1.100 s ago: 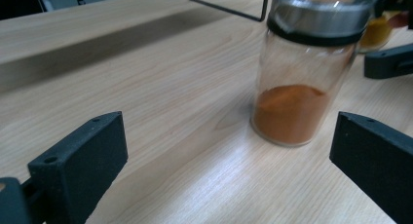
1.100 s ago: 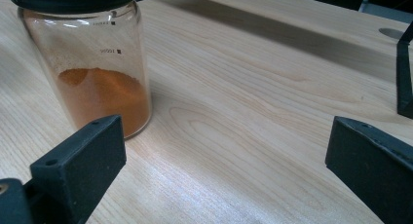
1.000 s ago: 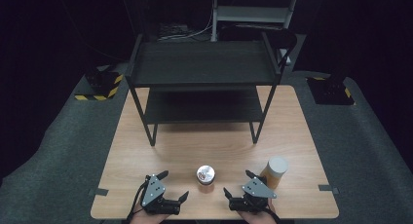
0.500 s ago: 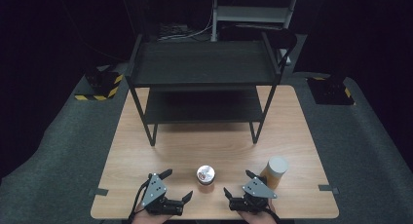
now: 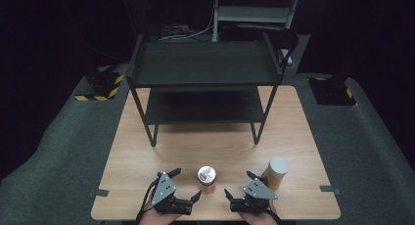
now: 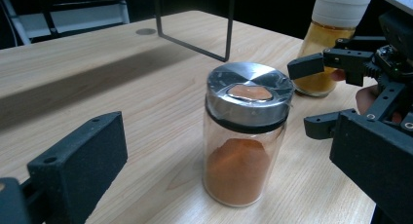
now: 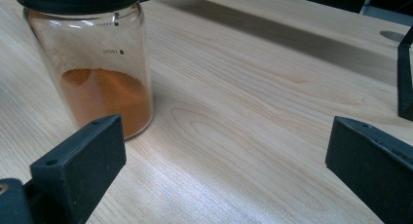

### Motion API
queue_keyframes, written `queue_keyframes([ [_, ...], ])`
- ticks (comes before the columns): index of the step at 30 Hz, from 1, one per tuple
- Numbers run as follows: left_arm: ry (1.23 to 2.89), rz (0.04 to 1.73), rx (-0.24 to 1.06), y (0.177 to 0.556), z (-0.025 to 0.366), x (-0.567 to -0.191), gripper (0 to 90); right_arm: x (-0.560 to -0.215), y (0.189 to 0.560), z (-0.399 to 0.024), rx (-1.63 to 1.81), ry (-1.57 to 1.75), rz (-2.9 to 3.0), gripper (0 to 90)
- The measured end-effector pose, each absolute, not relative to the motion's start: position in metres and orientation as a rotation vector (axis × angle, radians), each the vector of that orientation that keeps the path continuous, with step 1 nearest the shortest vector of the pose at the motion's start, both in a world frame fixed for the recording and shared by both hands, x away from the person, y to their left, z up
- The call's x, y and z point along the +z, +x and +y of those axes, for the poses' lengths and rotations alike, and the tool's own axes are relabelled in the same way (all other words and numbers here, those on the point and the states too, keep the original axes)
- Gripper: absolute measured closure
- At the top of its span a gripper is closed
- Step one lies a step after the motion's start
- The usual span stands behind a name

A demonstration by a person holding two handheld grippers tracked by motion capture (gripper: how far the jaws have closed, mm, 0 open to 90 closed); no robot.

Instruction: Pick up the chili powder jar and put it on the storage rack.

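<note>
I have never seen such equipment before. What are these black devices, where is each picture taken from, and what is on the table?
A person holds two hand-held grippers, the left gripper and the right gripper; each has two black jaws. One picture comes from a camera above the wooden table. The other two come from small cameras riding on each gripper, looking along its jaws. On the table stand a glass jar with a metal lid, partly filled with orange powder, a white-capped jar of yellow-orange contents, and farther back a black two-level shelf. Both grippers are open and hold nothing; the metal-lidded jar stands between them.
</note>
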State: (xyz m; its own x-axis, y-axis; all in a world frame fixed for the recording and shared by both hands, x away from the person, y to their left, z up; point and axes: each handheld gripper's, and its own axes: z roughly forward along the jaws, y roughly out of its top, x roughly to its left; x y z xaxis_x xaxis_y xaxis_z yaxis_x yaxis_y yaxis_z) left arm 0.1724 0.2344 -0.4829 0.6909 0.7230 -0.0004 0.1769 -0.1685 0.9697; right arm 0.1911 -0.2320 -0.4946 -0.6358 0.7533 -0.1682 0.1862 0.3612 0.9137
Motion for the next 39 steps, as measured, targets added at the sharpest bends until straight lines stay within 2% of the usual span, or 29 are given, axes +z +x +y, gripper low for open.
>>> queue_keyframes([
  [18, 1.705, 0.702, 0.562, 0.186, 0.208, -0.493, 1.8, -0.494, 0.192, -0.233, 1.268, 0.815, 2.045, 0.3],
  [25, 1.696, 0.727, 0.539, 0.195, 0.205, -0.498, 6.4, -0.495, 0.191, -0.233, 1.267, 0.813, 2.045, 0.3],
  [32, 1.680, 0.722, 0.521, 0.201, 0.206, -0.506, 16.7, -0.494, 0.191, -0.233, 1.268, 0.813, 2.046, 0.3],
  [39, 1.657, 0.713, 0.503, 0.204, 0.208, -0.511, 21.1, -0.491, 0.194, -0.230, 1.243, 0.839, 2.064, 0.3],
])
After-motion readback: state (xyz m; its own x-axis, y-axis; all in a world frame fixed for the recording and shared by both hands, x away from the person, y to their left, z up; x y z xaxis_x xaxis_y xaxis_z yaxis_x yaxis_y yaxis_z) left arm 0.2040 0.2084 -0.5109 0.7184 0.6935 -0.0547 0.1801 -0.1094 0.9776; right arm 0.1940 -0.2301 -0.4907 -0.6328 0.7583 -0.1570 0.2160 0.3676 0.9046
